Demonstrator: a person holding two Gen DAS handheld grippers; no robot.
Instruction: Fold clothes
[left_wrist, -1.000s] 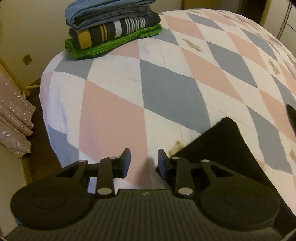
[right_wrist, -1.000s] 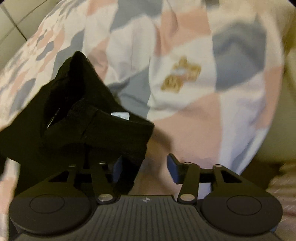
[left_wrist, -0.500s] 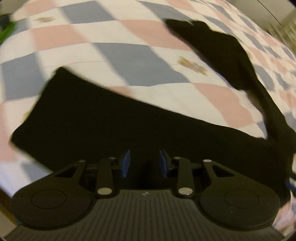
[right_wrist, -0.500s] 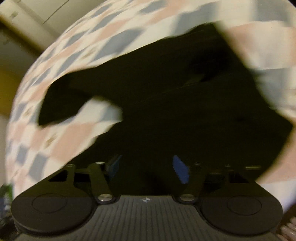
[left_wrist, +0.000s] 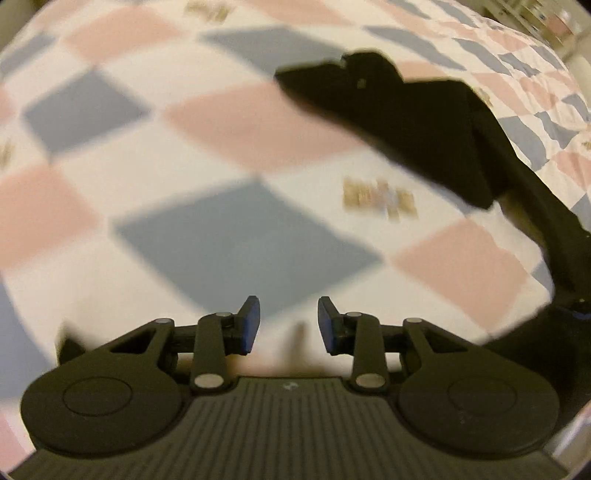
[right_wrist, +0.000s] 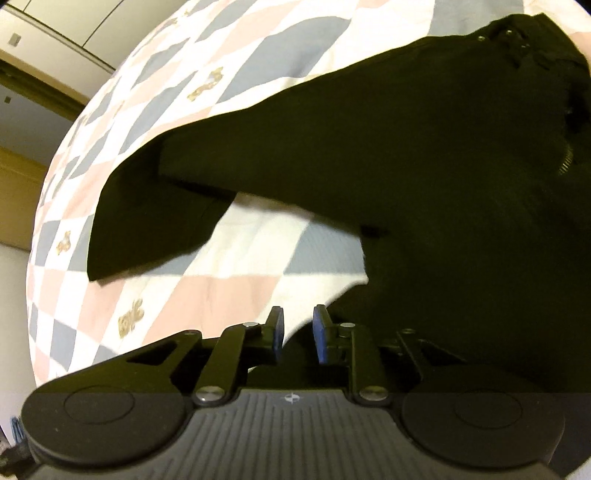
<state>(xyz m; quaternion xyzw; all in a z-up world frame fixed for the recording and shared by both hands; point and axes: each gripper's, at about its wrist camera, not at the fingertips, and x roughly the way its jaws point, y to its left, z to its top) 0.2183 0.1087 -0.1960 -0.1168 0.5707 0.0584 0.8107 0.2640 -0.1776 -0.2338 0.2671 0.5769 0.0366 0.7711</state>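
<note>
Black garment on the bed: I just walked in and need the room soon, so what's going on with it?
A person is working on folding clothes with a hand-held gripper in each hand. The black garment lies spread on the diamond-patterned bedspread, not yet folded; it looks like trousers, with a zipper showing. The left hand-held gripper hangs open over bare bedspread, holding nothing. The right hand-held gripper is open at the garment's edge, with no cloth visibly between its fingers.
</note>
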